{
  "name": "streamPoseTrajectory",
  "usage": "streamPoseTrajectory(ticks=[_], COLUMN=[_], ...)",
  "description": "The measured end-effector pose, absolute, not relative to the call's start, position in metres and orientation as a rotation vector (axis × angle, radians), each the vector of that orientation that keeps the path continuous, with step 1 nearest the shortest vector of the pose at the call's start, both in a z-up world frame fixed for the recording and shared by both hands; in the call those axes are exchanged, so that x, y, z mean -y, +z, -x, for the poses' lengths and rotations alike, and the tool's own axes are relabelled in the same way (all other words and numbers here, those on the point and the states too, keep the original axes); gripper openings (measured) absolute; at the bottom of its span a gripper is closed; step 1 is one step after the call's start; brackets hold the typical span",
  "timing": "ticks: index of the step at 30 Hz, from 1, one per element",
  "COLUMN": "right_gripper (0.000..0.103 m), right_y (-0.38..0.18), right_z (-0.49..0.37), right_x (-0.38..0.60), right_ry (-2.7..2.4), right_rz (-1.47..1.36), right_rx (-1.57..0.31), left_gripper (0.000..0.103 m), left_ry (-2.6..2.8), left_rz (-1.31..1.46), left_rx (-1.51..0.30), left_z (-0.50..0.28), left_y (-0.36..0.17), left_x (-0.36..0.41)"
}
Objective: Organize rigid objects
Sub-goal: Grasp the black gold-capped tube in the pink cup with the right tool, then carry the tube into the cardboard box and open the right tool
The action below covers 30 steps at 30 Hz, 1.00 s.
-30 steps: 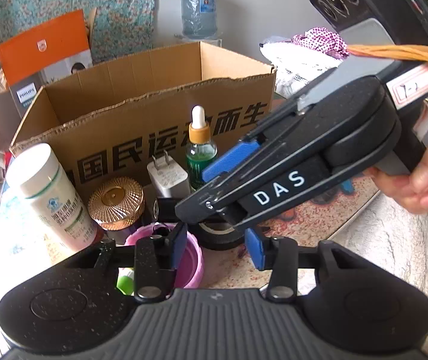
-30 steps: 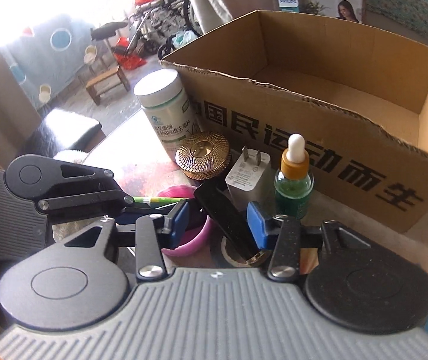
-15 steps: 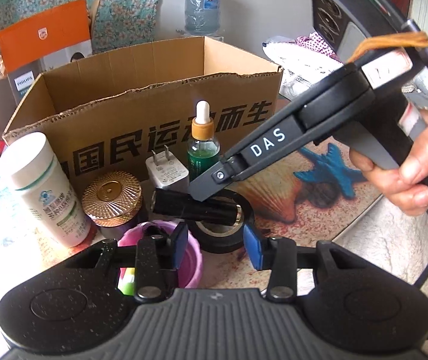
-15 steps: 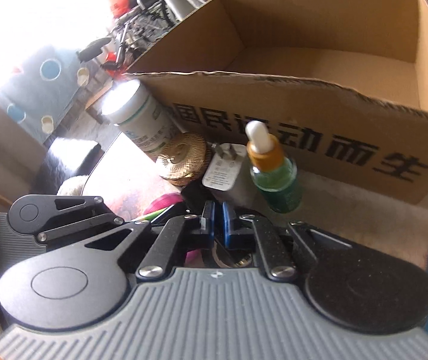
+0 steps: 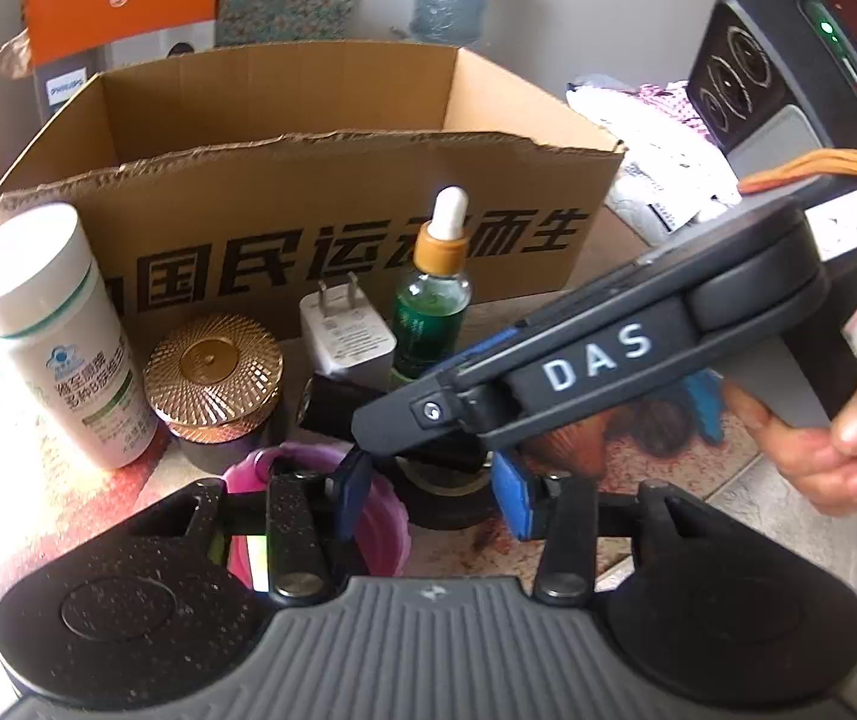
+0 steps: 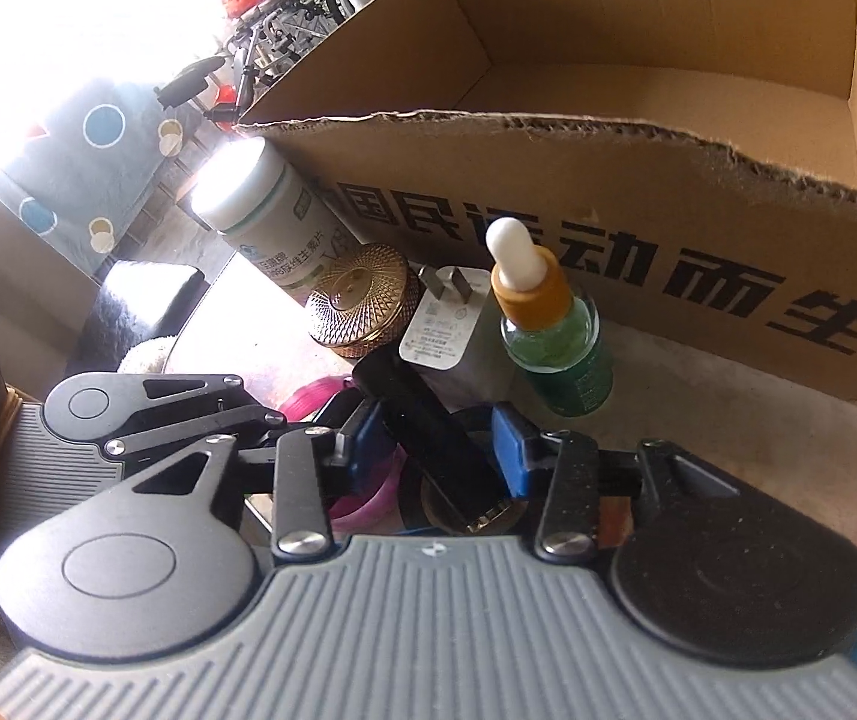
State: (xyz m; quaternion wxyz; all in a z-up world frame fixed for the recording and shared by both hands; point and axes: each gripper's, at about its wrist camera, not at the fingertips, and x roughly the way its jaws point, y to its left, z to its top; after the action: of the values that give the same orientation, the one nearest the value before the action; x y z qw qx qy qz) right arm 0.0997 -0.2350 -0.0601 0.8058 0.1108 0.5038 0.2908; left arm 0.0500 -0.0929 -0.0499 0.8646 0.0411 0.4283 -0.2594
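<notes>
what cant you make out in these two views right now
- Black tube, right wrist view: near end hidden behind the right tongs, which are opening.
- Tape roll, left wrist view: mostly covered by both tongs.
- Pink cup: contents blocked by the left tongs.

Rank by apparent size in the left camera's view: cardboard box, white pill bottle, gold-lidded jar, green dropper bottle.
1. cardboard box
2. white pill bottle
3. and 4. gold-lidded jar and green dropper bottle: too alike to rank; the jar is wider, the dropper taller.
</notes>
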Motion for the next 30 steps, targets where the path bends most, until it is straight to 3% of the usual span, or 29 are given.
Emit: streamPoseTrajectory(ticks=[7, 17, 30], right_gripper=[0.034, 0.028, 0.024], right_y=[-0.059, -0.048, -0.014], right_z=[-0.095, -0.084, -0.064], right_x=[0.243, 0.247, 0.236], right_ry=[0.708, 0.694, 0.616], right_rz=[-0.327, -0.292, -0.255], right_rx=[-1.061, -0.978, -0.850], left_gripper=[0.047, 0.029, 0.024], left_ry=[-0.508, -0.476, -0.467], left_rz=[-0.014, 0.008, -0.026], left_rx=[-0.903, -0.828, -0.712], left_z=[-0.061, -0.051, -0.037], left_y=[-0.053, -0.046, -0.022], left_x=[0.086, 0.080, 0.083])
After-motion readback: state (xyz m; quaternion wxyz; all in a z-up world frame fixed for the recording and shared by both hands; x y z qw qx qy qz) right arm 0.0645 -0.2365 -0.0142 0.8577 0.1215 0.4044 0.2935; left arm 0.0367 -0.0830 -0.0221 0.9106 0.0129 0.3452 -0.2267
